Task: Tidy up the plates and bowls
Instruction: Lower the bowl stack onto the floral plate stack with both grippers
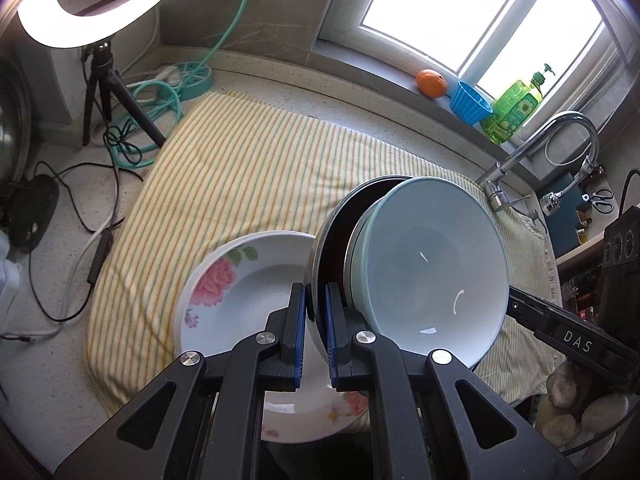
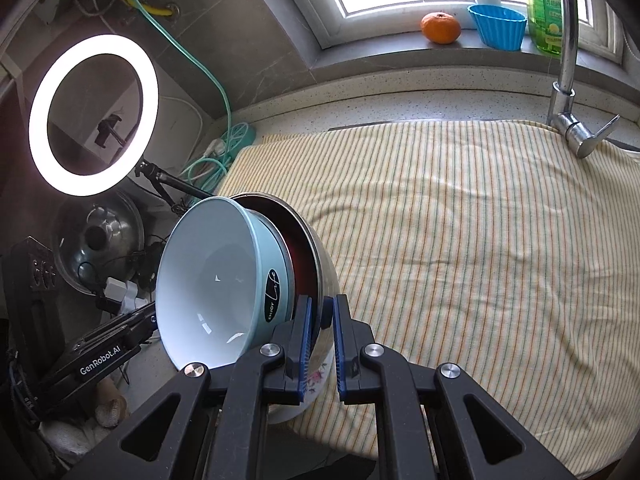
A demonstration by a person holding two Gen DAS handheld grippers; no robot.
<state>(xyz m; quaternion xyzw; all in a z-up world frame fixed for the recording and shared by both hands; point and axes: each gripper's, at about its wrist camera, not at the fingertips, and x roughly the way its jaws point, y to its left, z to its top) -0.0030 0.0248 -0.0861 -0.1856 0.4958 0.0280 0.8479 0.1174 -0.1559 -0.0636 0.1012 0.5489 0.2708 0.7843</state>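
A steel bowl (image 1: 326, 232) with a dark red inside holds a nested light blue bowl (image 1: 432, 264). Both are tilted on edge above a white floral plate (image 1: 236, 288) on the striped cloth. My left gripper (image 1: 316, 312) is shut on the steel bowl's rim. My right gripper (image 2: 320, 332) is shut on the opposite rim of the same steel bowl (image 2: 320, 256). The blue bowl (image 2: 212, 280) faces left in the right wrist view, with the plate's edge (image 2: 316, 380) just below it.
A yellow striped cloth (image 2: 460, 240) covers the counter. A ring light (image 2: 92, 114) on a tripod, cables and a green hose stand at the left. A tap (image 2: 568, 60), orange (image 2: 440, 28), blue cup (image 2: 498, 26) and green soap bottle (image 1: 514, 108) are by the window.
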